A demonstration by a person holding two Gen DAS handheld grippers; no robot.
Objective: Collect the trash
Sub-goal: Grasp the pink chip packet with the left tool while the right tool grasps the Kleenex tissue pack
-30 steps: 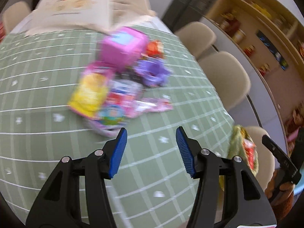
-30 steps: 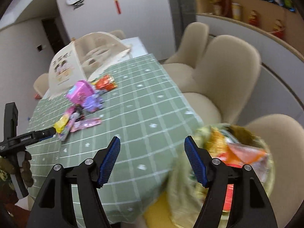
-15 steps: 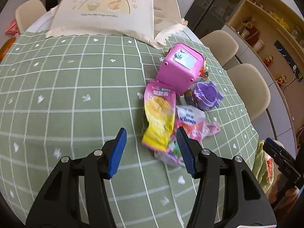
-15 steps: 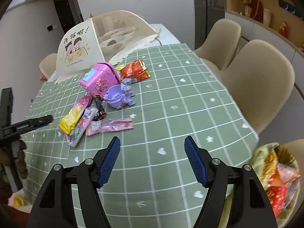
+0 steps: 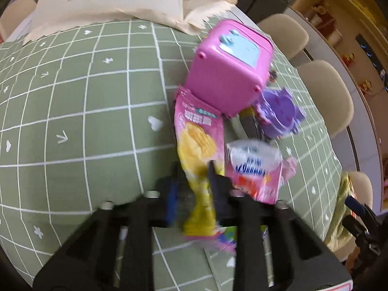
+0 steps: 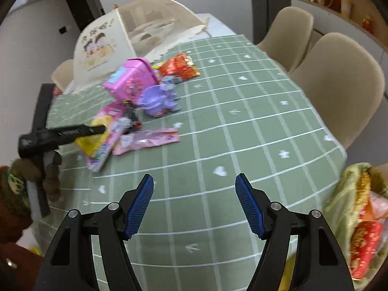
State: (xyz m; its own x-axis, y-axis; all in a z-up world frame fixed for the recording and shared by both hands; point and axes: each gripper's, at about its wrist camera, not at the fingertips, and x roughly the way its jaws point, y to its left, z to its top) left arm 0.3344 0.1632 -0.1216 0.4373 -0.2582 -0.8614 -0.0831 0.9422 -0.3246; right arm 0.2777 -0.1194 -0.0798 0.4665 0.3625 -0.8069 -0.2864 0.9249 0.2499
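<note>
Since a second ago we have brought the left gripper [image 5: 191, 191] down over the litter, and its jaws, which stood wide, are closing with the near end of the yellow-and-pink chip packet [image 5: 200, 155] between them; blur hides whether the pads press yet. That packet lies straight ahead of this tool, its long axis running away from us toward the pink toy box [image 5: 230, 70], so we judge that a pull back and up should free it. Our right gripper [image 6: 194, 208] hangs wide open and empty over bare green tablecloth [image 6: 242, 131] near the table's right edge, well apart from the pile, so the left is nearer. Beside the packet we count one pink-and-white wrapper [image 5: 254, 169], one long pink wrapper [image 6: 148, 140], one red packet [image 6: 180, 66], one purple toy [image 5: 278, 116]. One trash bag [image 6: 359, 213] sits off the right edge.
</note>
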